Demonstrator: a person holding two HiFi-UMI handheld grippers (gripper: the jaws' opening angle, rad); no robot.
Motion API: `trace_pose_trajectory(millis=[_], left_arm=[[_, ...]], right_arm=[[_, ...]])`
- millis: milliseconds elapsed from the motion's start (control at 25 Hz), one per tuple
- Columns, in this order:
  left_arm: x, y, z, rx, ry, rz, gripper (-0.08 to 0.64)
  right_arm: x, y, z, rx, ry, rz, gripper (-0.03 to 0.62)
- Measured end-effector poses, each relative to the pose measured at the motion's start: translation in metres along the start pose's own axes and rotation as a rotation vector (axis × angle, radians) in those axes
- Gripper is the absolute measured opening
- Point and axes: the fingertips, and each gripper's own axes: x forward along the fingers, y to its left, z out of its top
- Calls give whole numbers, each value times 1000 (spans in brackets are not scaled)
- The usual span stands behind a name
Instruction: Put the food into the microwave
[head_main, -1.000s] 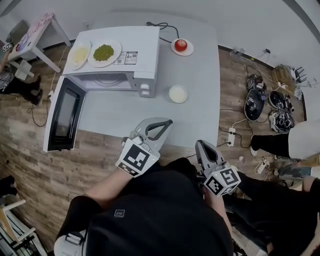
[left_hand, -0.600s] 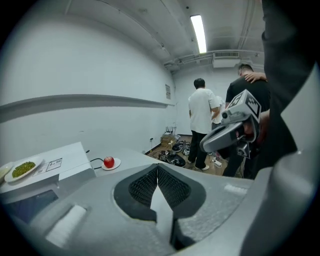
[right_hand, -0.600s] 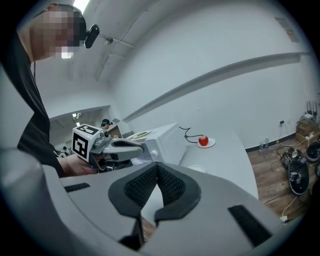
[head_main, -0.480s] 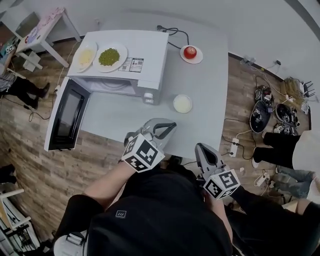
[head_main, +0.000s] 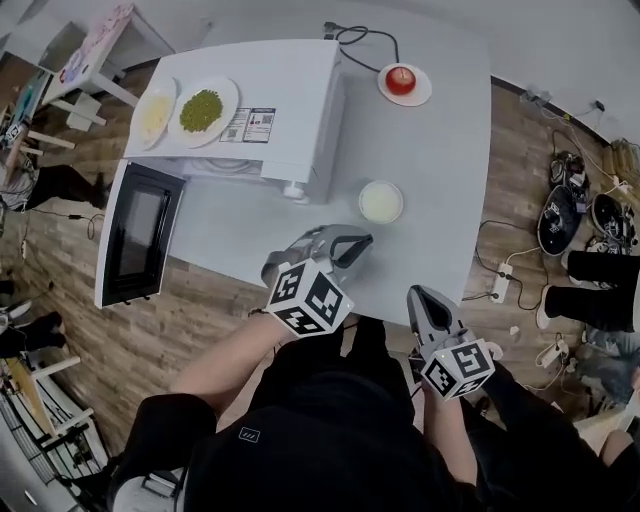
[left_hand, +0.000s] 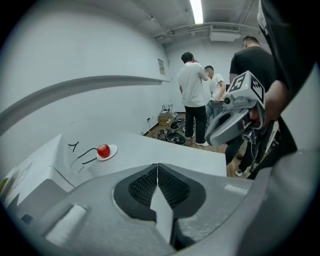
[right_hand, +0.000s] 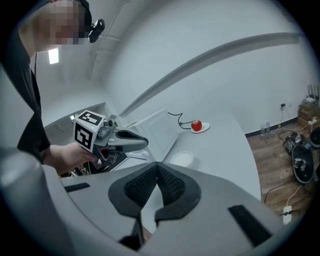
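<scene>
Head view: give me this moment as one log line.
left gripper: shut, empty | right gripper: shut, empty | microwave door: open | bowl: on table, untouched

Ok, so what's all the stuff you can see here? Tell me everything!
microwave: one, white, left on the table, door open
green food plate: one, white, on top of the microwave
yellow food plate: one, white, beside it on the microwave
red fruit: one, on a small white plate, table's far side
bowl: one, white, on the table right of the microwave
table: one, light grey
power strip: one, white, on the wooden floor
left gripper: grey, shut, empty, over the table's near edge
right gripper: grey, shut, empty, at the near edge
</scene>
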Motion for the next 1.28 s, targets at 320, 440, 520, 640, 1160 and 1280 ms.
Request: trace_pose_trajectory(millis=[320,440,520,640,1160,1280], left_arm=[[57,12,-26,93,94,24,8],[76,9,-37,113,134,-4,8],[87,5,-47,128,162,-23,8],[101,2,-60,160,198,-44,8],[135,-2,-84,259,288,-76,52],[134,-9,-85,264,318,-115,81]], right_arm=[[33,-35,-9,15,5,34,14],[47,-41,-17,6,22,61,14],[55,-46,-24,5,33,71,14],[67,-51,-29,7,35,92,14],[94,-66,-40,28,20,136,14],[94,-68,-41,37,16,139,14]])
